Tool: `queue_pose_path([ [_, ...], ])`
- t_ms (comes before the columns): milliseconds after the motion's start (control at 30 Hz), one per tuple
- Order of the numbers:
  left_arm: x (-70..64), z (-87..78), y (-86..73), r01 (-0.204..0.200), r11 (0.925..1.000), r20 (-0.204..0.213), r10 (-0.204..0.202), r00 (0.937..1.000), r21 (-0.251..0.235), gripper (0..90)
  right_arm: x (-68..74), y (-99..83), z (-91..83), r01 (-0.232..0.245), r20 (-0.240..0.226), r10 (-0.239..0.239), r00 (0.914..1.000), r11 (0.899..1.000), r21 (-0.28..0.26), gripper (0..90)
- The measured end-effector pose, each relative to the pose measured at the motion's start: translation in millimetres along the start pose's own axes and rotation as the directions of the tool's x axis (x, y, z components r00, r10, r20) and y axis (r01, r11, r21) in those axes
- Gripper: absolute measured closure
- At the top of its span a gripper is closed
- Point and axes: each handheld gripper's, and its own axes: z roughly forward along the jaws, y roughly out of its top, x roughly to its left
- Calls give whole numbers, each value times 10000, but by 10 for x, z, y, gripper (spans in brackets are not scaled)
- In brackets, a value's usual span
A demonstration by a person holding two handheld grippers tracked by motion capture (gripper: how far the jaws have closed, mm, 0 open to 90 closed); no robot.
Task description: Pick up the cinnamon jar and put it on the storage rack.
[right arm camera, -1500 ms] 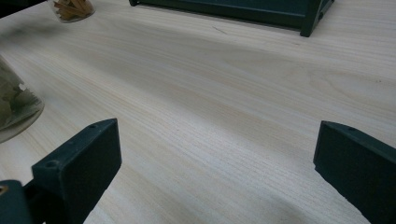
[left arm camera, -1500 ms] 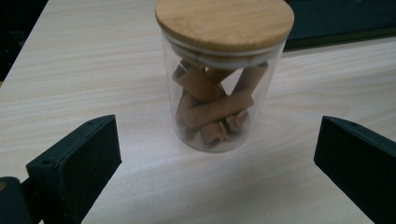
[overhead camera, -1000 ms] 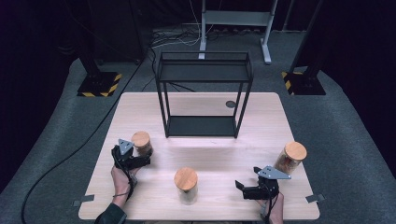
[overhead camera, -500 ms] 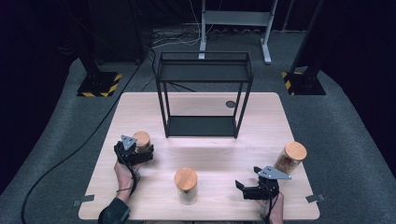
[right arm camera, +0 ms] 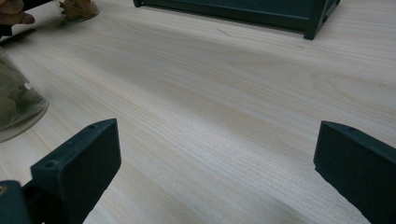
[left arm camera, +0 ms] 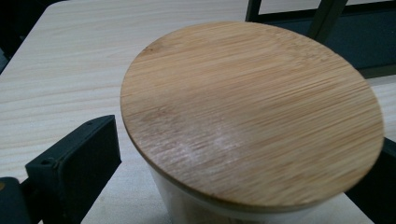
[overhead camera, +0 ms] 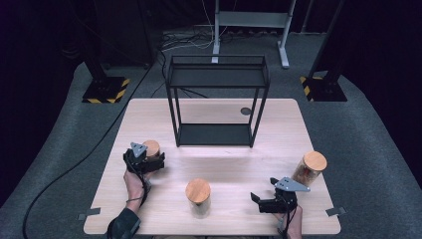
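Note:
Three glass jars with bamboo lids stand on the wooden table [overhead camera: 278, 124]. The left jar [overhead camera: 152, 148] sits between the jaws of my left gripper [overhead camera: 151, 160], which is open. In the left gripper view its lid [left arm camera: 252, 112] is very close, and a gap of bare wood shows between the left jaw and the glass. My right gripper [overhead camera: 261, 191] rests low at the front right, pointing left, open, with bare wood between its jaws [right arm camera: 217, 144]. The middle jar [overhead camera: 198, 196] stands to its left and the right jar [overhead camera: 308, 168] behind it.
A black metal two-level rack [overhead camera: 216, 82] stands at the back middle of the table. The middle jar's base [right arm camera: 16, 102] shows at the left edge of the right gripper view. A small dark disc [overhead camera: 245, 111] lies near the rack's right leg.
My left gripper has moved right and forward, bringing its jaws around the left jar. The right gripper and the other jars have stayed put.

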Motion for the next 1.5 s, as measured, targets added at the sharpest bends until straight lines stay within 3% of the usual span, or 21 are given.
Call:
queue_pose_path([
  [67, 12, -6, -4, 82, 10000, 38, -81, 10000, -21, 17, 0, 0, 1, 2, 4, -2, 10000, 10000, 8, 1],
  [133, 20, -4, -13, 272, 9996, 211, -271, 9994, -39, 144, 2, 0, 0, 9, 12, -9, 10000, 10000, -3, 4],
  [267, 6, -19, -19, 211, 9997, 239, -208, 9995, -110, 241, 4, -1, -1, 5, 30, -5, 10000, 10000, -17, 4],
  [733, -9, -26, -16, 58, 9999, 369, -54, 9993, -97, 251, 4, -2, -4, 14, 30, -14, 10000, 10000, -48, 6],
  [1500, -147, -152, 60, -213, 9993, 833, 239, 9962, -320, 252, 4, -1, -2, 13, 13, -13, 10000, 10000, -26, 6],
])
